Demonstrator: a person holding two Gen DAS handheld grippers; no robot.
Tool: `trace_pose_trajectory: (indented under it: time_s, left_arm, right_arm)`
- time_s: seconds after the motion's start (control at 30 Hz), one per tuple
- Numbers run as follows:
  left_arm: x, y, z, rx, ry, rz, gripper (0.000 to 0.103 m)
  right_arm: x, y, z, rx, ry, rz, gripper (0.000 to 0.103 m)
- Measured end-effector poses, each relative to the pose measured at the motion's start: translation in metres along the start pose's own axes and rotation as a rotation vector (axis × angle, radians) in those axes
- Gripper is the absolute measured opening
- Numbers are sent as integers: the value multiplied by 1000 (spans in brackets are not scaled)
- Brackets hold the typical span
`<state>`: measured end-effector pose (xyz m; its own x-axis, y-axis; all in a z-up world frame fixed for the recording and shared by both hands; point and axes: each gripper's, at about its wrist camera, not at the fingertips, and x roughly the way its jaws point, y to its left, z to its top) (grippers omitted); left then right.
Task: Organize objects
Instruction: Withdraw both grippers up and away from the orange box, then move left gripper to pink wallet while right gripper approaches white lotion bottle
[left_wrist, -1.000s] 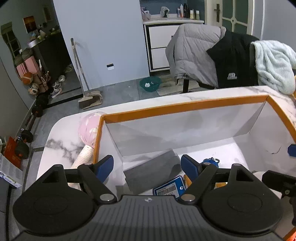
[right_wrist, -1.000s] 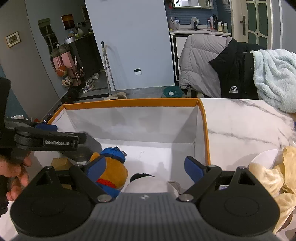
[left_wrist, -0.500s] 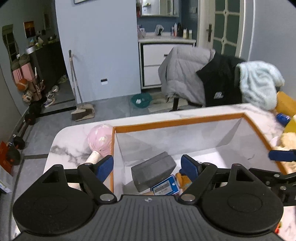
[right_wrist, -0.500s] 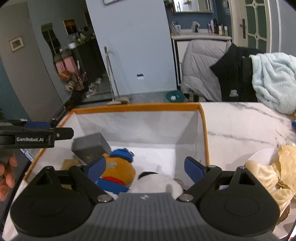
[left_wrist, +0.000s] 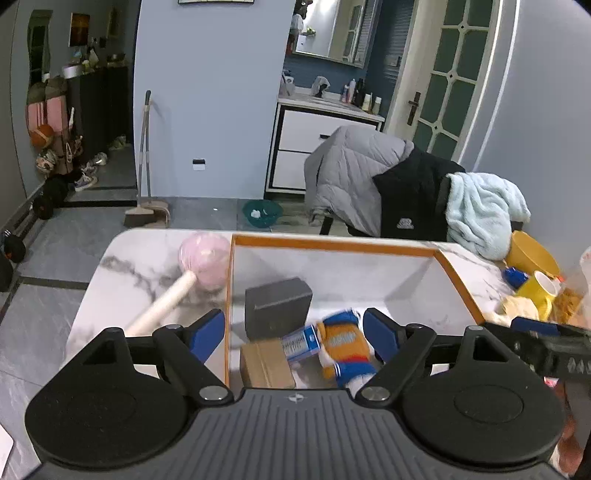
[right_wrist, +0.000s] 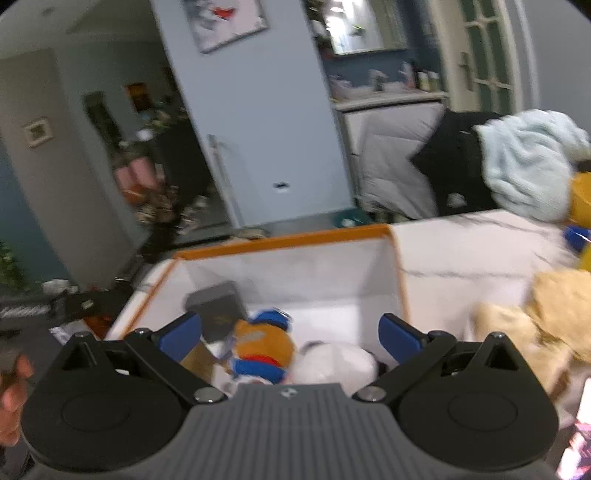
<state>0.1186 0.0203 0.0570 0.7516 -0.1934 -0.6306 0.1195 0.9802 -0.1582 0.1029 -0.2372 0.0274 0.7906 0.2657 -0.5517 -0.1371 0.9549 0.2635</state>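
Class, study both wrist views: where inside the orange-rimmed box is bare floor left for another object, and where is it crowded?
Free: the box floor along the far wall and right corner, beyond the plush toy. Crowded: the near left corner, where the dark grey box, cardboard box and blue carton bunch together.

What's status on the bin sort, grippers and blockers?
Left gripper open, empty. Right gripper open, empty, jaws just widened. Orange-rimmed bin holds grey box, plush toy. Pink mallet outside bin; nothing blocking.

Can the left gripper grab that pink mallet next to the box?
Probably yes. The pink mallet lies on bare tabletop outside the orange-rimmed box, nothing covers it, and the left gripper has open, empty jaws.
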Motion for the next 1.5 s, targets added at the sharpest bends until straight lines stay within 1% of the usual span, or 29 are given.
trace_pose_trajectory:
  time_s: [0.2, 0.4, 0.63, 0.8, 1.0, 1.13, 1.2, 1.27, 1.33, 1.43, 1.5]
  left_arm:
    - [-13, -5, -21, 37, 21, -9, 97]
    - [-19, -12, -51, 49, 38, -45, 97]
    - [-21, -29, -85, 153, 77, -112, 97]
    - [-17, -38, -106, 168, 130, -163, 97]
    - [-12, -50, -122, 202, 185, -200, 97]
    - [-8, -52, -126, 229, 200, -193, 97]
    - [-7, -48, -122, 228, 185, -188, 97]
    - [-5, -42, -118, 241, 163, -158, 97]
    - [-1, -34, -115, 243, 150, -120, 97]
    - [9, -18, -114, 212, 165, -92, 97]
    - [14, -11, -114, 203, 174, -72, 97]
  right_arm:
    - [-27, -1, -14, -30, -6, -31, 102]
    - [-45, -5, -34, -74, 58, -66, 102]
    - [-60, -22, -52, -146, 93, -96, 102]
    - [-49, -37, -58, -115, 146, -130, 102]
    - [-32, -45, -67, -29, 216, -121, 102]
    - [-26, -39, -71, -33, 232, -94, 101]
    - [-23, -34, -76, -52, 246, -75, 100]
    - [-19, -27, -81, -78, 265, -61, 96]
    - [-15, -22, -87, -95, 284, -52, 94]
    - [-8, -16, -93, -95, 304, -37, 89]
    - [-4, -12, -96, -88, 314, -23, 88]
